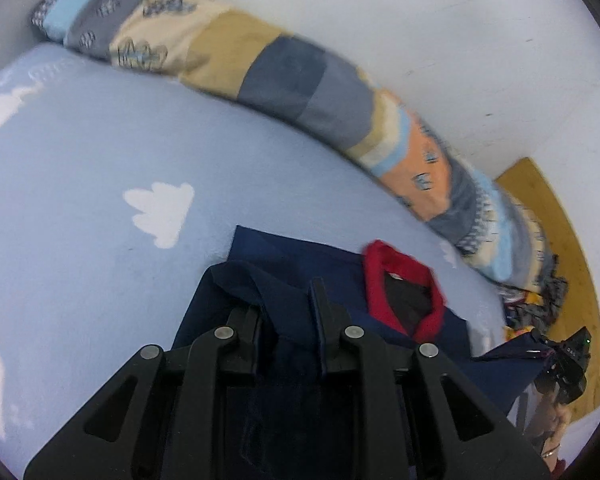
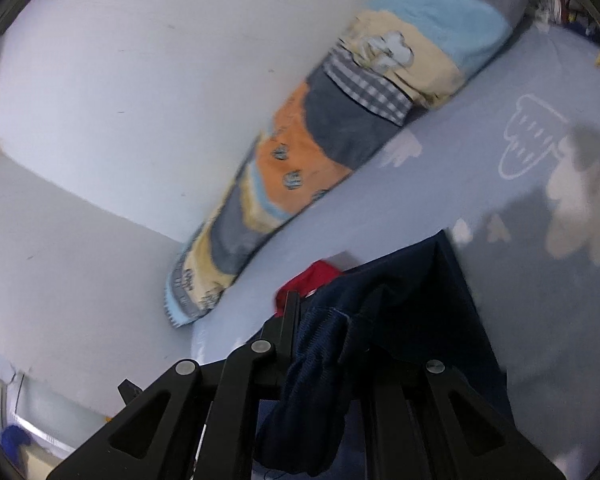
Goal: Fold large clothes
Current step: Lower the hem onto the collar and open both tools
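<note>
A navy garment (image 1: 284, 264) with a red collar (image 1: 404, 280) lies across the pale blue bed sheet (image 1: 80, 208), the one printed with white clouds, and both pairs of tongs have hold of it. The left tongs (image 1: 288, 308) are pinching a bunched edge of the navy cloth, which rises between the two black fingers (image 1: 320, 300) and drapes back over the linkage toward the camera. From that side the collar sits just to the right of the tongs, open, with a dark lining showing inside it. The right tongs (image 2: 332, 320) are pressed nearly together on another gathered fold of the same garment; the fabric hangs in a thick twist between the fingers and spills down in front of the lens (only a scrap of red (image 2: 312, 280) peeks out behind the left finger there). Along the wall (image 1: 420, 20) runs a long patchwork bolster (image 1: 260, 60) in blue, cream, grey and orange, touching the far edge of the bed. Beyond the bolster's end a strip of wooden floor (image 1: 556, 216) shows, and at the right edge of the left view the other tongs and a hand appear small and blurred.
</note>
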A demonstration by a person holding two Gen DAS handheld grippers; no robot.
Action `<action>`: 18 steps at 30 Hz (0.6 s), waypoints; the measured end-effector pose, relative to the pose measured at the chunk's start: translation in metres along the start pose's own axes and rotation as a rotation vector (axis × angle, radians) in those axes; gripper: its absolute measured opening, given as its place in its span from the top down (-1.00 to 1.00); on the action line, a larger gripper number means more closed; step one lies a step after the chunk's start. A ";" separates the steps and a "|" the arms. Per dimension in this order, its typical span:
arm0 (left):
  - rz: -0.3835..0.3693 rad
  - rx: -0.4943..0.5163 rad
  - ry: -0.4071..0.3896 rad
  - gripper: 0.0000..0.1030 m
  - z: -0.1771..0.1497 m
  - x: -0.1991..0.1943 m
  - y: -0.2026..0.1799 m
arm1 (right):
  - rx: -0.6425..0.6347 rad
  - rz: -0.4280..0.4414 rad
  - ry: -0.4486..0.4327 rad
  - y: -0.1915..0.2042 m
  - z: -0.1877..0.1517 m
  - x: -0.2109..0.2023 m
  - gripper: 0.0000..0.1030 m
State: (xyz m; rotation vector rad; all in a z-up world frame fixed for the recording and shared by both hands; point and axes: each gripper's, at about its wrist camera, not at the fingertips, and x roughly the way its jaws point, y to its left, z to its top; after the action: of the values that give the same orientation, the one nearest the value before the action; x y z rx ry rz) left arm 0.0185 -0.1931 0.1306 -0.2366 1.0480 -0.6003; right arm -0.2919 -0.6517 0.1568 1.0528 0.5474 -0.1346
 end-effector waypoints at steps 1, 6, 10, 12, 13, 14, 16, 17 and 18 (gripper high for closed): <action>0.013 0.009 0.009 0.66 0.003 0.012 -0.001 | 0.001 -0.023 0.009 -0.006 0.006 0.015 0.83; 0.054 0.034 0.059 0.64 0.016 0.062 -0.004 | 0.058 -0.065 0.016 -0.038 0.026 0.062 0.83; 0.058 -0.013 0.125 0.49 0.022 0.092 0.002 | 0.129 -0.103 0.058 -0.066 0.034 0.095 0.71; 0.024 -0.069 0.157 0.27 0.024 0.101 0.008 | 0.185 -0.119 0.096 -0.080 0.036 0.105 0.54; -0.005 -0.105 0.162 0.14 0.026 0.101 0.013 | 0.219 -0.110 0.106 -0.086 0.037 0.107 0.44; -0.038 -0.145 0.163 0.10 0.028 0.100 0.017 | 0.262 -0.084 0.102 -0.093 0.038 0.105 0.40; -0.114 -0.227 0.157 -0.11 0.032 0.093 0.027 | 0.301 -0.029 0.092 -0.098 0.039 0.097 0.25; -0.153 -0.265 0.153 -0.15 0.034 0.088 0.033 | 0.304 -0.018 0.091 -0.098 0.040 0.095 0.17; -0.175 -0.290 0.142 -0.18 0.036 0.084 0.038 | 0.304 -0.003 0.081 -0.097 0.042 0.089 0.01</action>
State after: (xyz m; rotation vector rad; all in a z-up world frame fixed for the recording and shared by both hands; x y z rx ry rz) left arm 0.0933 -0.2136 0.0692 -0.5504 1.2604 -0.6283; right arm -0.2353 -0.7223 0.0527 1.3583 0.6144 -0.1824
